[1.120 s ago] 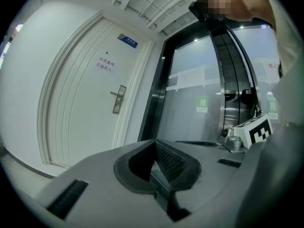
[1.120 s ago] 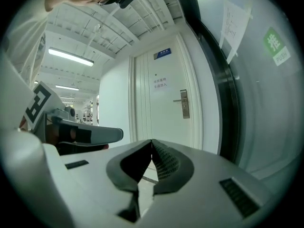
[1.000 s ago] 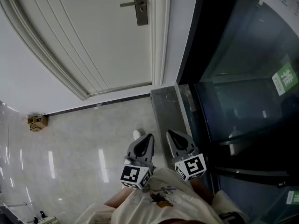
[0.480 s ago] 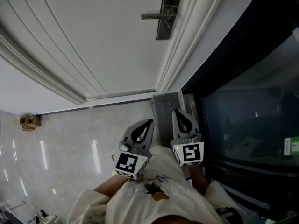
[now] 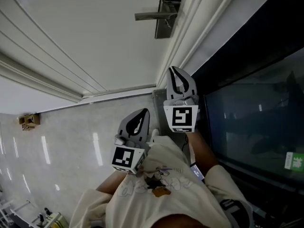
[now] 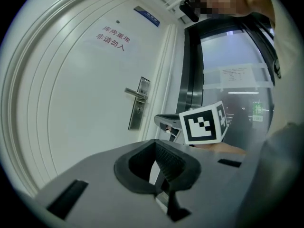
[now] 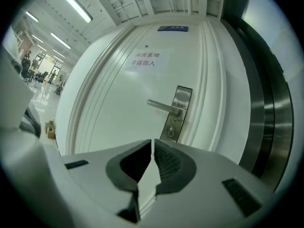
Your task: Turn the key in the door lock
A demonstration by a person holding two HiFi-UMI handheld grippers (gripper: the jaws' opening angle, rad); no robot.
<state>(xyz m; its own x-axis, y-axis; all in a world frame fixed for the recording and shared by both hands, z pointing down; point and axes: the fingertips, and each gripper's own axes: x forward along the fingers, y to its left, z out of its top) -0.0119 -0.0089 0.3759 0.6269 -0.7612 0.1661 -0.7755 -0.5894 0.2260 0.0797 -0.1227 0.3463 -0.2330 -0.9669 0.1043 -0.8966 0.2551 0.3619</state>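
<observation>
Two grippers showed in the head view: the right gripper (image 5: 175, 72) sat near the middle and pointed toward 12 o'clock, and the left gripper (image 5: 141, 113) lay at its 7 o'clock, nearer the person's shirt (image 5: 156, 194). The lock plate (image 5: 167, 13) with its handle (image 5: 152, 16) was on the white door (image 5: 95, 42) at 12 o'clock from the right claw, well apart from it. Dark glass (image 5: 256, 108) filled the 3 o'clock side, pale floor (image 5: 71, 141) the 8 o'clock side, with a small brown box (image 5: 28, 120) at 9 o'clock. In the left gripper view, that claw was closed with nothing between its pads; the plate stood at its 11 o'clock, the other gripper's marker cube at 2 o'clock, and a red-lettered sign (image 6: 113, 37) sat high on the door at 11 o'clock. In the right gripper view, the claw was closed and empty, its tips aimed just under the plate at 12 o'clock, not touching it. A keyhole (image 7: 170, 131) sat below the handle; whether a key was in it could not be told.
</observation>
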